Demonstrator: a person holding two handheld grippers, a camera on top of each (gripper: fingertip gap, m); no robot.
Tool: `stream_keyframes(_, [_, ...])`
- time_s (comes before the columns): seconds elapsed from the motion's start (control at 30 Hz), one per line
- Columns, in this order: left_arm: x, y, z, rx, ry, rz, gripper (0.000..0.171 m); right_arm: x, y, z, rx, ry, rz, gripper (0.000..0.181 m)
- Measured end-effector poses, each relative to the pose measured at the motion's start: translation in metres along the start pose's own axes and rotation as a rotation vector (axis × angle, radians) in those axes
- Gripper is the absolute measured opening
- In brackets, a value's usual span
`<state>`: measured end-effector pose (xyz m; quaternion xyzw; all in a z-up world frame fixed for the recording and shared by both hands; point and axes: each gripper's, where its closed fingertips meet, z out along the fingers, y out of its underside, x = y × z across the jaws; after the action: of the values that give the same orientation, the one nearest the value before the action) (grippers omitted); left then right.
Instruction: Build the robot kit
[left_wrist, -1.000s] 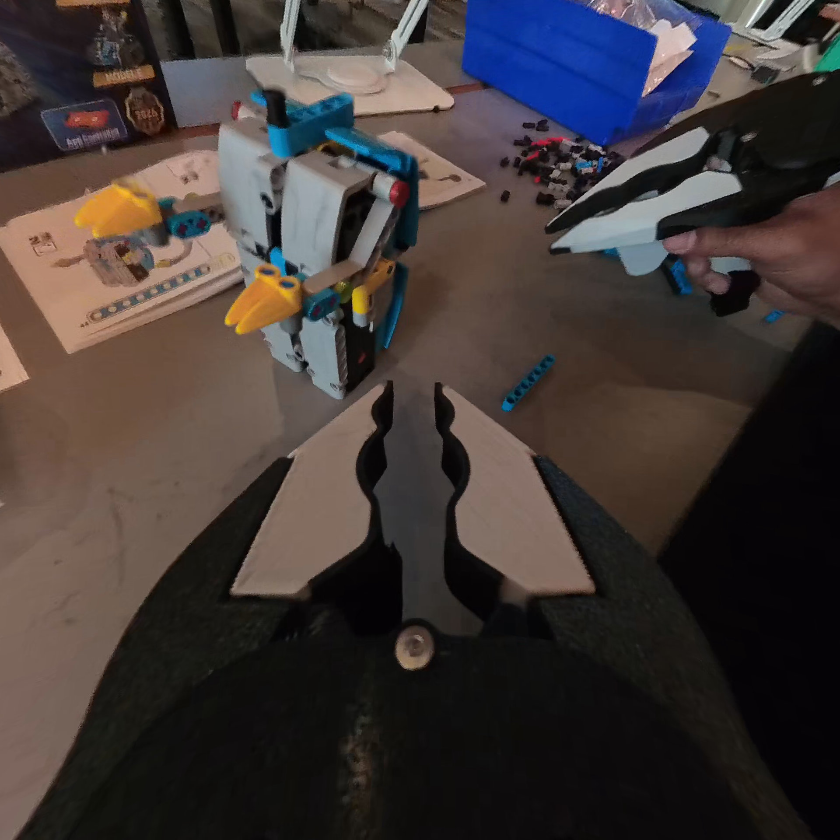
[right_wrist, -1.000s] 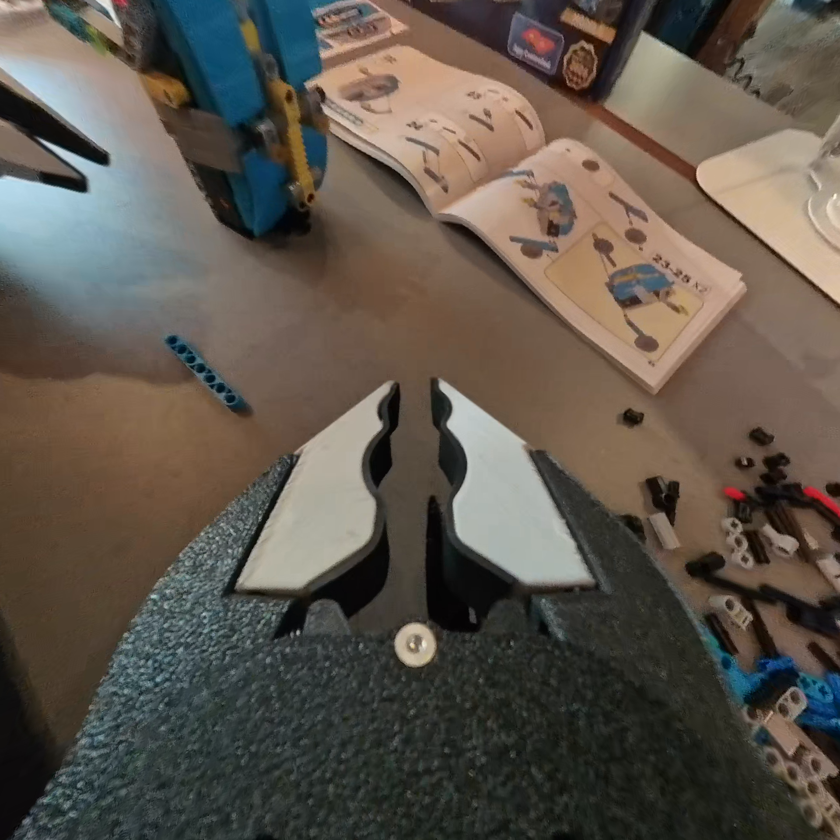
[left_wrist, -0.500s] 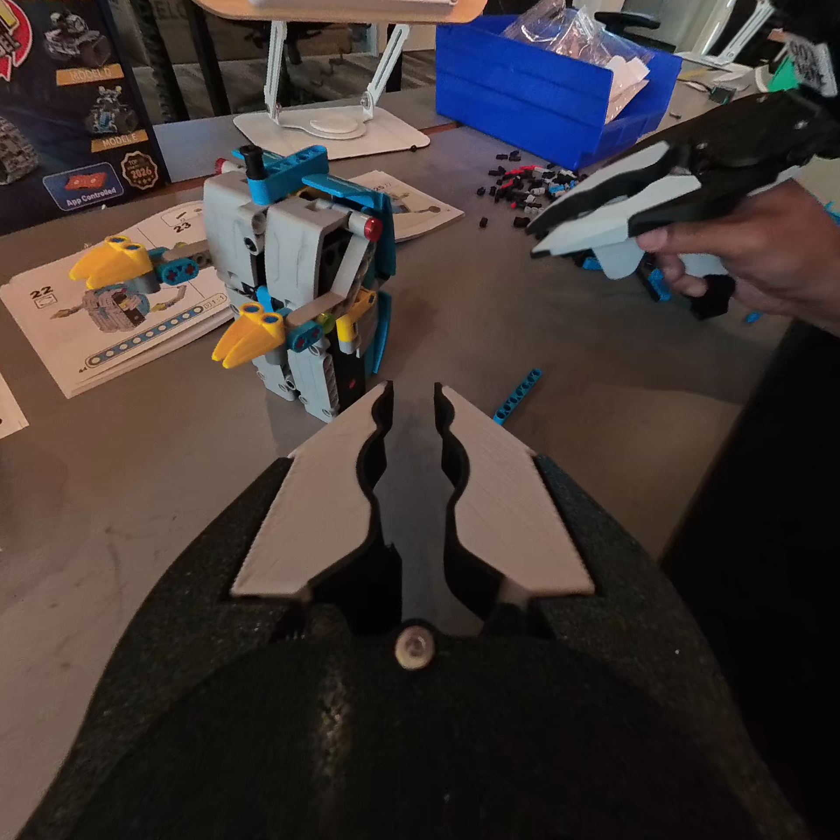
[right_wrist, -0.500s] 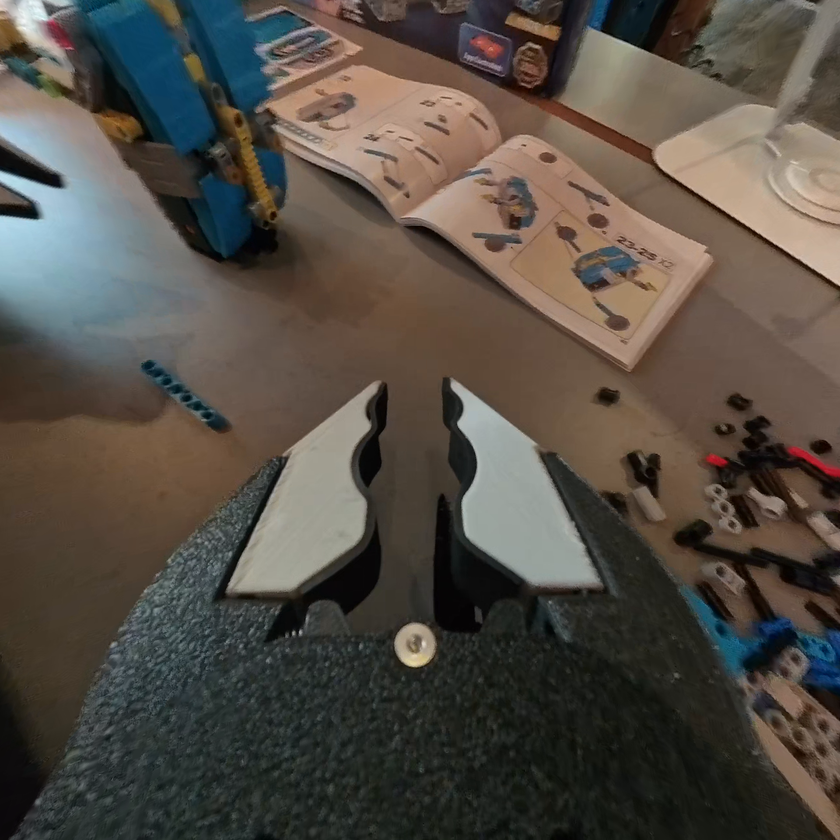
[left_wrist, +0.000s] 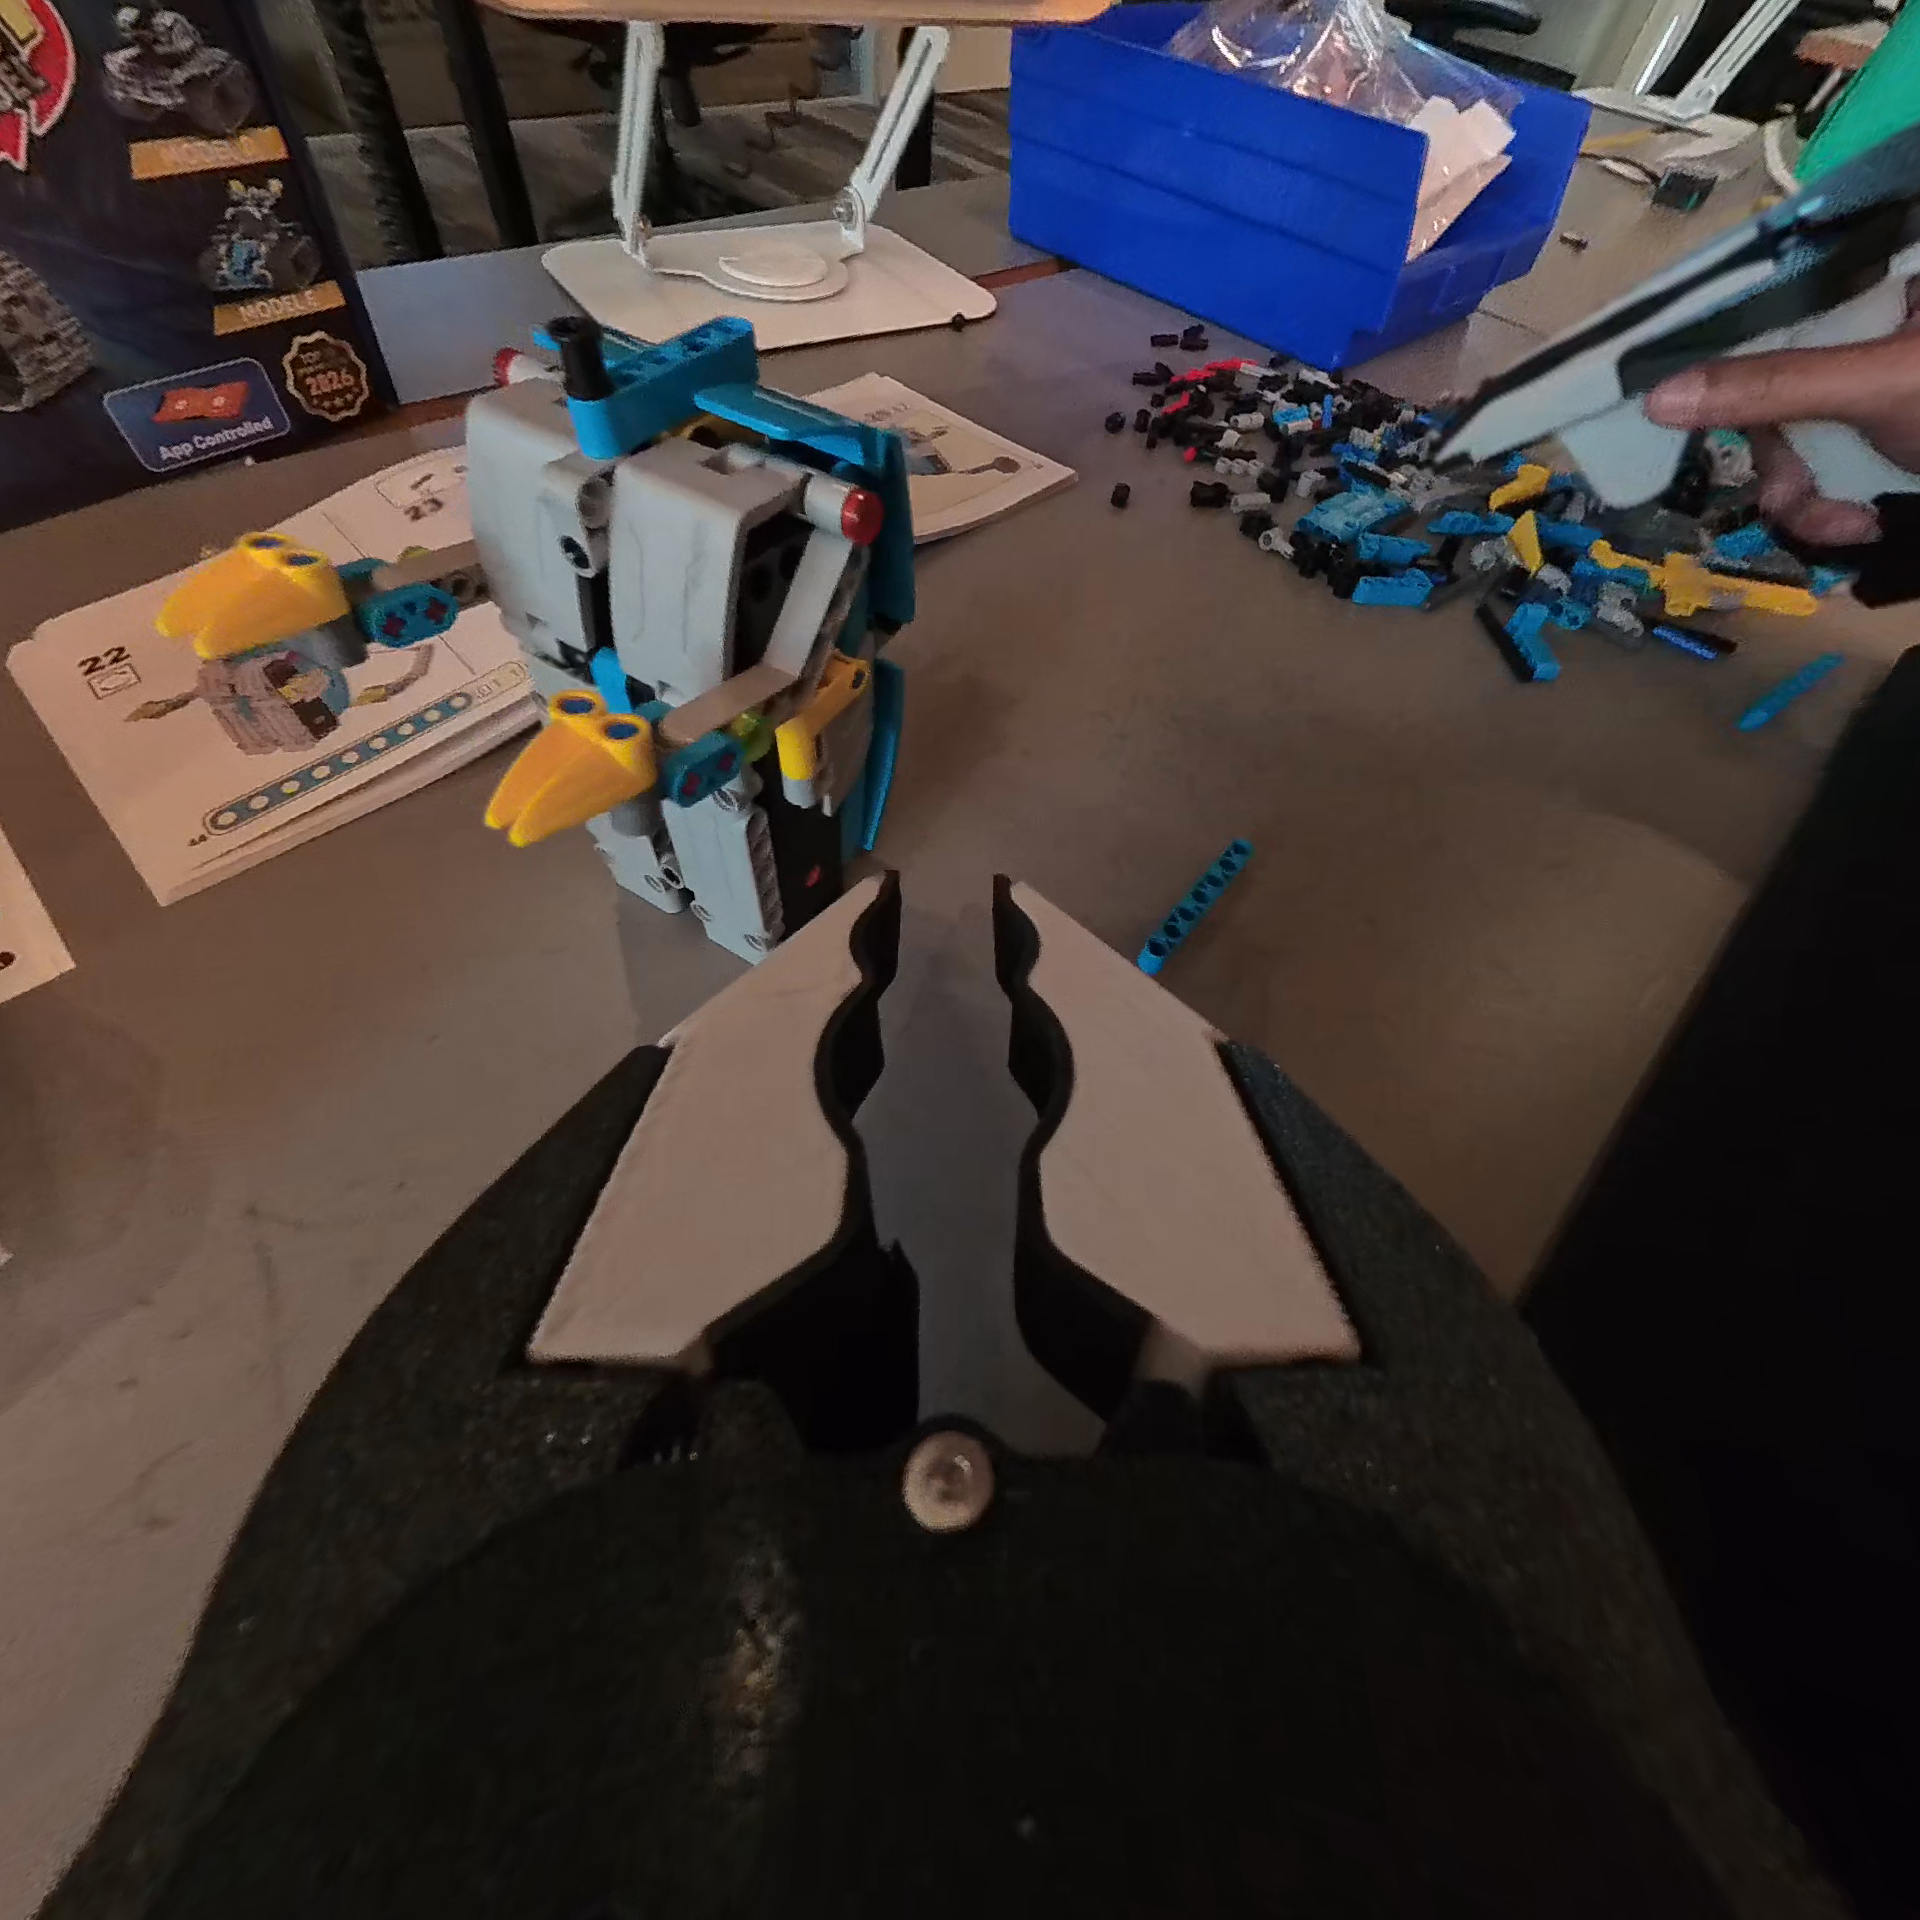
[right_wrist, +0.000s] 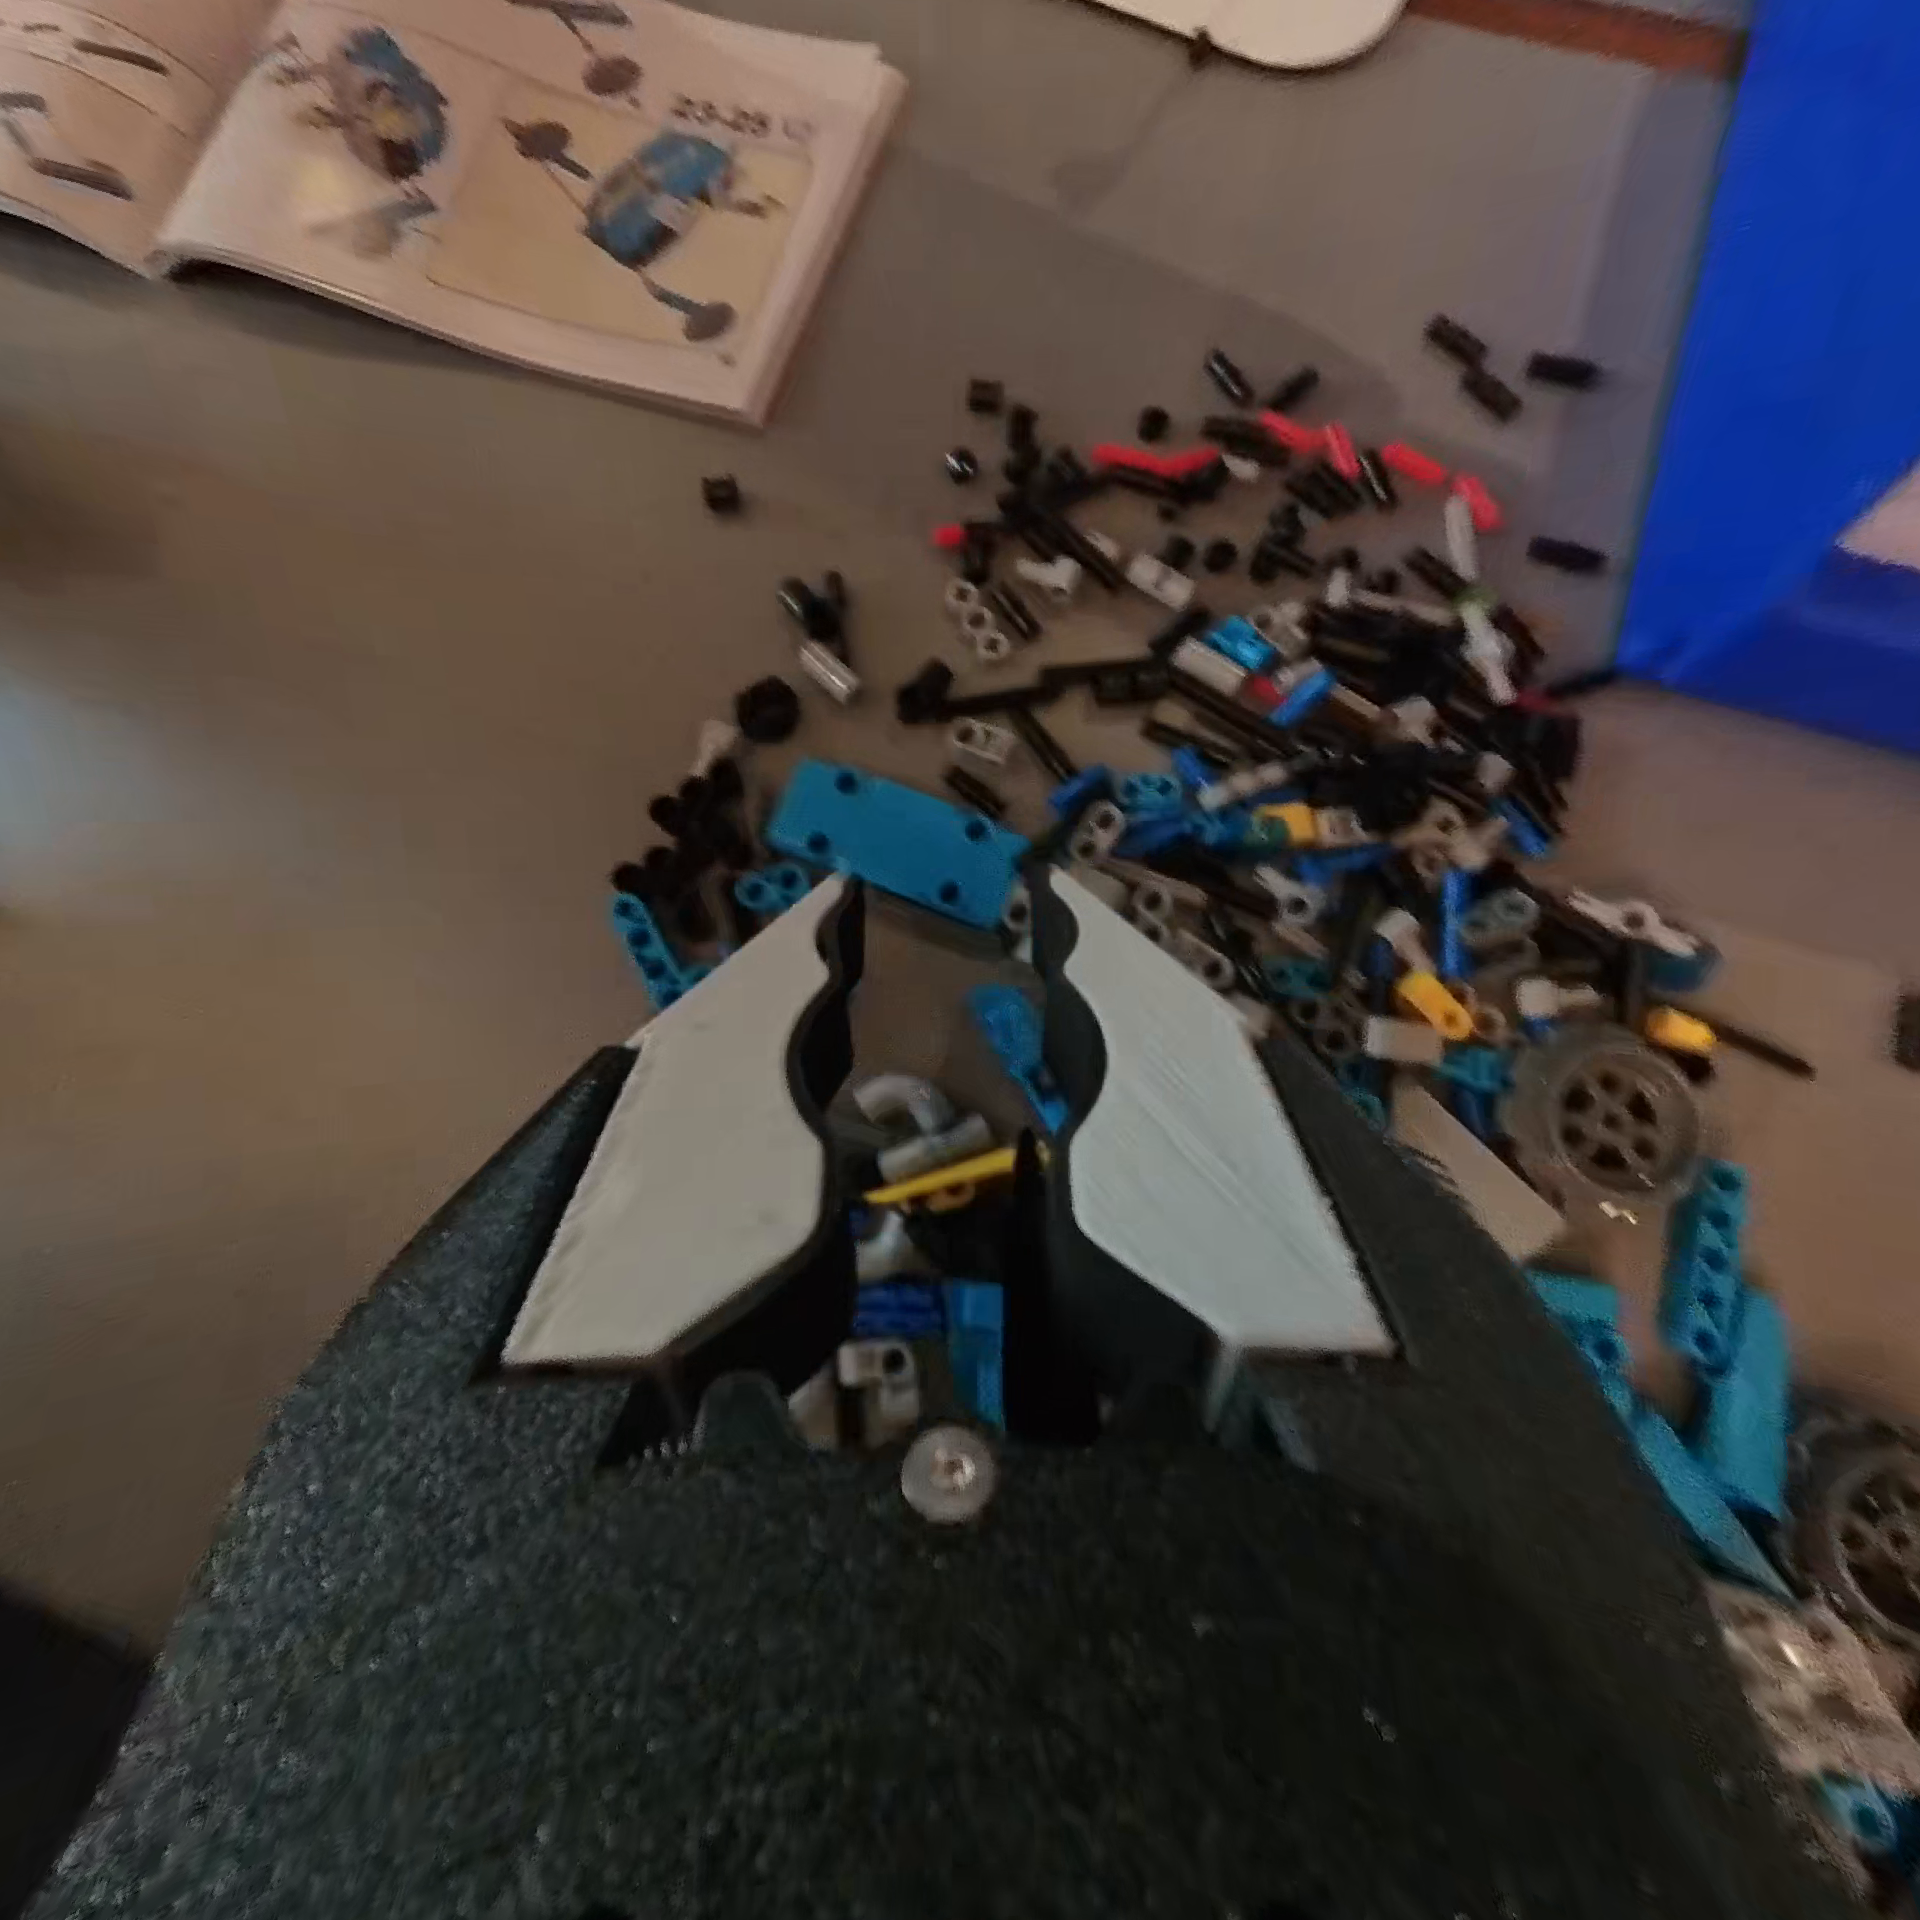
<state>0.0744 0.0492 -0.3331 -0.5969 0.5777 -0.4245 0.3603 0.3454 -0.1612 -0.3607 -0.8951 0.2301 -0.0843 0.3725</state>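
Your left gripper (left_wrist: 943, 896), jaws slightly parted and empty, sits just before the brick-built robot model (left_wrist: 691, 634). Your right gripper (right_wrist: 940, 894), parted wider and empty, hovers over the loose-parts pile (right_wrist: 1299, 748), a blue plate (right_wrist: 899, 836) at its tips.

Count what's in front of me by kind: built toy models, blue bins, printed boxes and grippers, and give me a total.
Toy model: 1
Blue bin: 1
Printed box: 1
Grippers: 2, left gripper and right gripper
Total: 5
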Motion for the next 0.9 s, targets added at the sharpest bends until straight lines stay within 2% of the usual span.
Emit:
stream_keyframes(0.17, [0.000,-0.003,-0.003,0.023,0.002,-0.004,0.017,0.027,0.014,-0.011,-0.012,0.078,0.013,0.032])
stream_keyframes(0.43, [0.007,-0.001,-0.002,0.018,0.005,0.057,0.017,0.078,0.015,-0.045,-0.007,0.182,-0.004,0.030])
stream_keyframes(0.9, [-0.001,0.006,0.003,-0.034,-0.054,0.045,0.018,0.118,0.060,-0.080,-0.015,0.168,0.041,0.029])
